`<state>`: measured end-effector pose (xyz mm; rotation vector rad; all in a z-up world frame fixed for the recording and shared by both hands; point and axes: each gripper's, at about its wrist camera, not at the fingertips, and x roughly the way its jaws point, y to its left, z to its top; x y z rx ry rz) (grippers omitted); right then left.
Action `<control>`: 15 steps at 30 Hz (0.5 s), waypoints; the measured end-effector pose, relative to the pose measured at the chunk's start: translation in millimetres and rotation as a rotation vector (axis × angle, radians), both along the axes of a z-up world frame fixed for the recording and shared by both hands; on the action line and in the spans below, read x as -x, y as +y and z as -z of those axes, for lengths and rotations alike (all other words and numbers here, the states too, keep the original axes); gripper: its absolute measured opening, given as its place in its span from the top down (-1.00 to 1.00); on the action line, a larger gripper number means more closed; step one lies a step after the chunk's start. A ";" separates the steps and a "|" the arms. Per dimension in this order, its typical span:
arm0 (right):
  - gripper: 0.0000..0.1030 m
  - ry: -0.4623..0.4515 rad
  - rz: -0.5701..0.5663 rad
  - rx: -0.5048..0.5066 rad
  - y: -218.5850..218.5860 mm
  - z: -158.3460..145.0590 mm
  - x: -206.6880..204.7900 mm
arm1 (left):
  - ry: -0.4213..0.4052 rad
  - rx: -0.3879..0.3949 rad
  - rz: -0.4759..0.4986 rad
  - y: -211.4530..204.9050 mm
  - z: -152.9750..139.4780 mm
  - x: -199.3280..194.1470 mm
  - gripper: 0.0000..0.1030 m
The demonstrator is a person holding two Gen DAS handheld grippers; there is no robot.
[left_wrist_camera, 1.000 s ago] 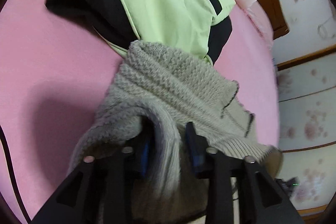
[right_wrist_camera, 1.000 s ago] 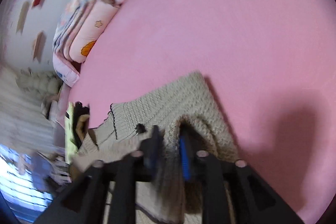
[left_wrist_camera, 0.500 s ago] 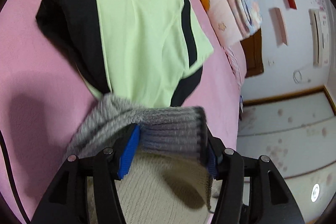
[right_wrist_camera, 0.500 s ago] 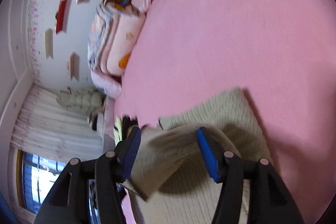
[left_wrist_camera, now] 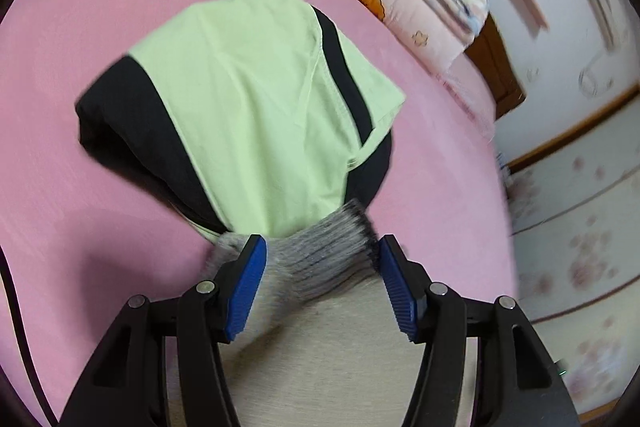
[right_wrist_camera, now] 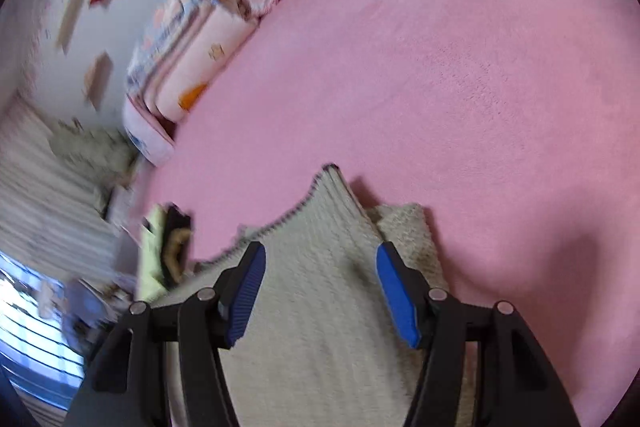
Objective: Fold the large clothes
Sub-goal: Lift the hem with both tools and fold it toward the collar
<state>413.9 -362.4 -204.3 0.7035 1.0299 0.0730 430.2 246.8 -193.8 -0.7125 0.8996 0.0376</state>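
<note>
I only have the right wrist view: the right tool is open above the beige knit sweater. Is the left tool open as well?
Observer: Yes. The left tool is open. The sweater's ribbed edge shows blurred between its blue pads, not pinched.
Operator: What lies past that edge on your side?
Observer: A folded green-and-black garment lies flat on the pink bed. Its near end is right behind the ribbing, but I cannot tell whether they touch.
</note>
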 end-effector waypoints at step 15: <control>-0.13 -0.050 -0.087 0.320 38.0 2.3 -4.4 | -0.088 -0.160 0.010 -12.6 -13.1 22.0 -0.11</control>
